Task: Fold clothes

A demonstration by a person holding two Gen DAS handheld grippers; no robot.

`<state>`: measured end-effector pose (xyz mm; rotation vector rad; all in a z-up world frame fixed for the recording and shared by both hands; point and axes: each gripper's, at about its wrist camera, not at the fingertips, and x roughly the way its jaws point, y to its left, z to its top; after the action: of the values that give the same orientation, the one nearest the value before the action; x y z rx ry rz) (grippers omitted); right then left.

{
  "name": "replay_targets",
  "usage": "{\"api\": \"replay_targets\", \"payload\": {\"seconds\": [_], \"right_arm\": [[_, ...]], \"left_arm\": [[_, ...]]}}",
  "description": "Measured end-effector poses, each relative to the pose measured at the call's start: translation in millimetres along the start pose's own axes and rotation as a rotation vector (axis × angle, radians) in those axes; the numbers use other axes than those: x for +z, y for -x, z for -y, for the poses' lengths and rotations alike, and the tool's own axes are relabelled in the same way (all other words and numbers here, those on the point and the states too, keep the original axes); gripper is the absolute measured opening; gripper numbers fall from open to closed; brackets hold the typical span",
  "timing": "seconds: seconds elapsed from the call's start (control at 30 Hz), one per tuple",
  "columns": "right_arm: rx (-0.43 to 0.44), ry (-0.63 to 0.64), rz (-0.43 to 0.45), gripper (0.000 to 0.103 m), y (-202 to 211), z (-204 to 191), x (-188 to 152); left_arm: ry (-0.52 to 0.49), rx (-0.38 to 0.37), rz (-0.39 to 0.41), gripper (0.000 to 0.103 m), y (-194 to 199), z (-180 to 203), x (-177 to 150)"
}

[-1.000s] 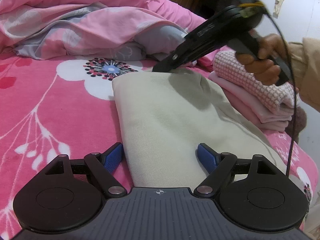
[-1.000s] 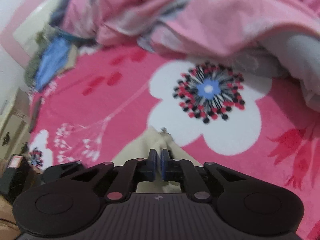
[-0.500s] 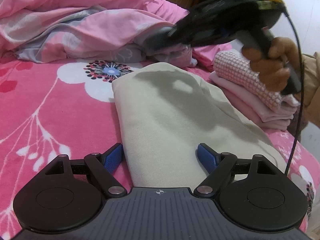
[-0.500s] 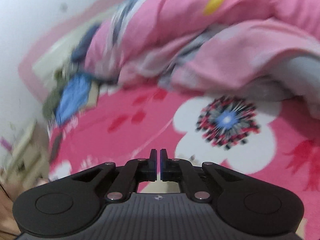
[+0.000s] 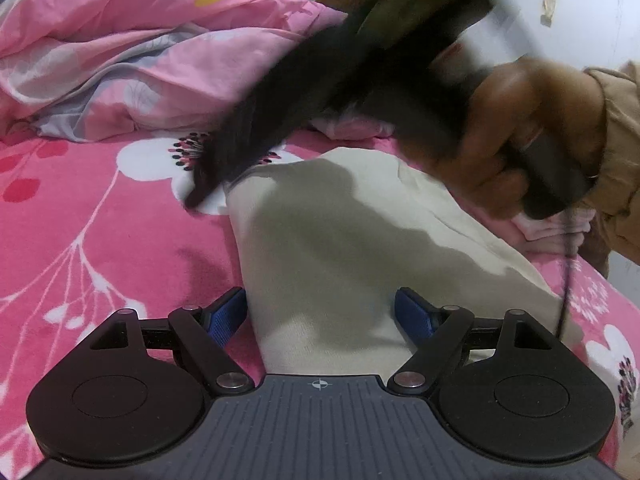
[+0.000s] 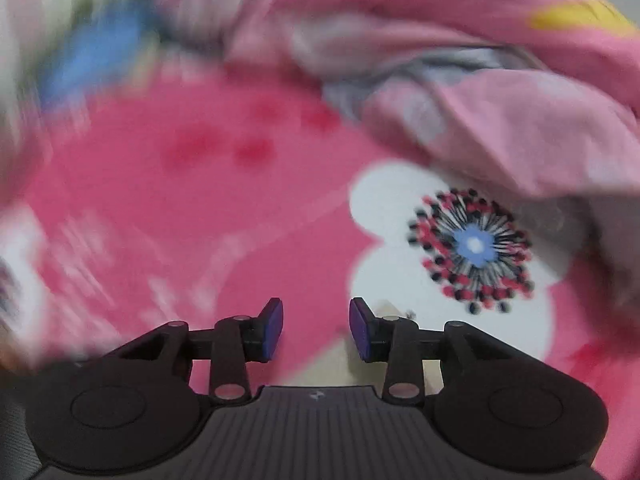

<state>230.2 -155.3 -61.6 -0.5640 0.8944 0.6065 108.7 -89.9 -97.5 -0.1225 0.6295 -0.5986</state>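
Fingers (image 6: 272,330) opening over blanket (image 6: 248,220); left wrist shows garment (image 5: 340,248).

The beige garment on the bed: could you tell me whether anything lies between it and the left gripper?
Nothing visible does: the left gripper is open over the near end of the beige garment, with bare cloth between its fingers.
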Motion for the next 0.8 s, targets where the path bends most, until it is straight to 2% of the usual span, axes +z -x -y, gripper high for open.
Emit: {"api": "replay_targets", "payload": {"seconds": [0.03,0.1,0.13,0.23,0.27,0.37,0.43,0.47,0.5,0.53,0.63,0.73,0.77,0.8], "right_arm": [[-0.071,0.019,-0.02,0.041,-3.8,-1.0,0.9],[-0.132,-0.082,0.017,0.038,9.4,17.6,5.7],[-0.147,-0.116,0.045,0.036,18.1,23.5,8.7],[-0.146,-0.114,0.133,0.035,44.1,25.2,17.5],[-0.143,-0.103,0.147,0.031,48.3,23.5,20.8],[-0.08,0.006,0.092,0.026,31.5,-0.6,26.8],[0.039,0.174,0.054,0.025,18.6,-24.1,21.1],[0.04,0.286,-0.017,0.025,7.6,-35.5,15.1],[-0.01,0.38,-0.114,0.023,-5.8,-43.9,8.2],[-0.048,0.416,-0.167,0.023,-11.4,-48.2,8.3],[-0.065,0.386,-0.213,0.022,-6.3,-59.3,34.3],[0.028,0.43,-0.141,0.022,2.6,-84.3,52.8],[0.017,0.469,-0.157,0.022,-1.1,-91.2,53.6],[-0.059,0.539,-0.221,0.022,-11.7,-94.5,45.4]], "left_arm": [[0.003,-0.004,-0.005,0.081,3.6,-1.6,1.8],[0.017,0.012,-0.002,0.081,14.7,-9.3,6.4],[0.021,0.04,0.009,0.081,21.4,-14.4,9.6],[0.049,0.13,0.058,0.081,42.4,-35.9,20.3],[0.071,0.16,0.072,0.081,48.4,-45.9,23.8],[0.169,0.259,0.097,0.081,61.3,-82.7,30.9],[0.237,0.318,0.104,0.081,65.4,-107.8,30.7],[0.26,0.336,0.102,0.081,65.0,-116.6,31.7],[0.274,0.35,0.093,0.081,65.7,-123.0,30.8],[0.288,0.363,0.083,0.08,66.5,-129.5,30.0],[0.316,0.385,0.053,0.08,66.8,-144.4,27.2],[0.324,0.371,0.047,0.08,68.4,-146.8,26.7],[0.325,0.364,0.051,0.08,70.1,-146.0,26.9],[0.322,0.359,0.055,0.08,72.0,-144.9,27.0]]}}
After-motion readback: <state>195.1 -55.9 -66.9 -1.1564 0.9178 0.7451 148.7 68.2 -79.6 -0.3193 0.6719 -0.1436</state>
